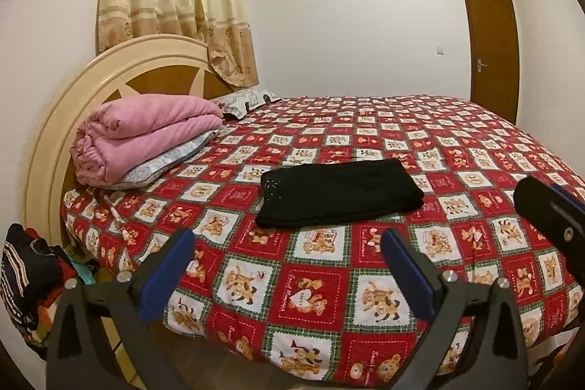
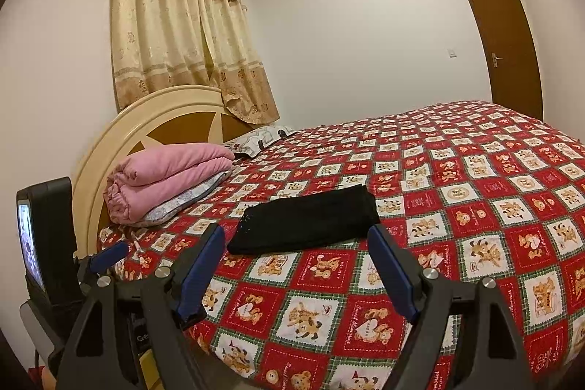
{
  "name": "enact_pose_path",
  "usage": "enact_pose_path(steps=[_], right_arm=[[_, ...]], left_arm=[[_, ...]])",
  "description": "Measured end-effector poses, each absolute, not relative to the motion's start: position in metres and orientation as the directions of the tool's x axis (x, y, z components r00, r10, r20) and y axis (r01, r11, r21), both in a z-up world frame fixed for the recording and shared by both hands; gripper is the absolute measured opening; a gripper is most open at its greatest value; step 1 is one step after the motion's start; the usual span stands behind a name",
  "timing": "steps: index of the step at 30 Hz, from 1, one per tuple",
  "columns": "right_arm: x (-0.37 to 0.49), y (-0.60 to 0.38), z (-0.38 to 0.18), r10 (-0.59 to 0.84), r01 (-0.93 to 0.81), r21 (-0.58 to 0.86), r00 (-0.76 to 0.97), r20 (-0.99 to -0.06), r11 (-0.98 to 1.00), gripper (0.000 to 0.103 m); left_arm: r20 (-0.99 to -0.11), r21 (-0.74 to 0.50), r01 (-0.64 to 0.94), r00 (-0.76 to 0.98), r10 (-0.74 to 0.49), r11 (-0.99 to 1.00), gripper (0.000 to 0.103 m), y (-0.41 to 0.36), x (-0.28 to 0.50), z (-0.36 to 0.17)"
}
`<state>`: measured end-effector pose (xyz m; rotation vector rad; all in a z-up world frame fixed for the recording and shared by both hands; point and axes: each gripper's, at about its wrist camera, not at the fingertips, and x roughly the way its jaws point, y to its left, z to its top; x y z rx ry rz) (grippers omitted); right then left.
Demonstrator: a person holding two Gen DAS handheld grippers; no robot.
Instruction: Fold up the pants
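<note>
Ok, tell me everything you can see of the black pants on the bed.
The black pants look like soft, plain dark fabric, folded into a flat, compact rectangle of several layers. A few tiny pale specks show near their left end. They lie flat on the red teddy-bear bedspread, toward its near edge, apart from the pink blanket. Nothing but the bedspread touches them; both grippers are open and short of them.

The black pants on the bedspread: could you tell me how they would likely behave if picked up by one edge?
The black pants lie as a flat, soft folded bundle, so they would probably droop and unfold if lifted by one edge. They look like thin fabric, likely light. Pushed across the quilted bedspread, they would more likely bunch than slide cleanly.
</note>
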<state>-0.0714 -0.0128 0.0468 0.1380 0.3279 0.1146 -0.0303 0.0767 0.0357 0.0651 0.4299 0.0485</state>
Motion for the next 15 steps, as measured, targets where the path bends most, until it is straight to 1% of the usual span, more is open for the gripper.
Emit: enact_pose_path(steps=[5,15], right_arm=[[-0.0729,-0.0170,0.0465,0.124,-0.074,0.170,0.943,-0.309,0.983,0.081],[-0.0751,-0.0185,0.0491,0.120,-0.069,0.173,0.945,-0.303,0.982,0.081]], left_arm=[[-0.422,0.071,-0.038,0.904,0.064,0.997,0.103,0.0776,-0.0295,0.0342],[-0.408,0.092,-0.032,0.910,0.067,0.995,0.103,0.0731,-0.0323,0.0359]])
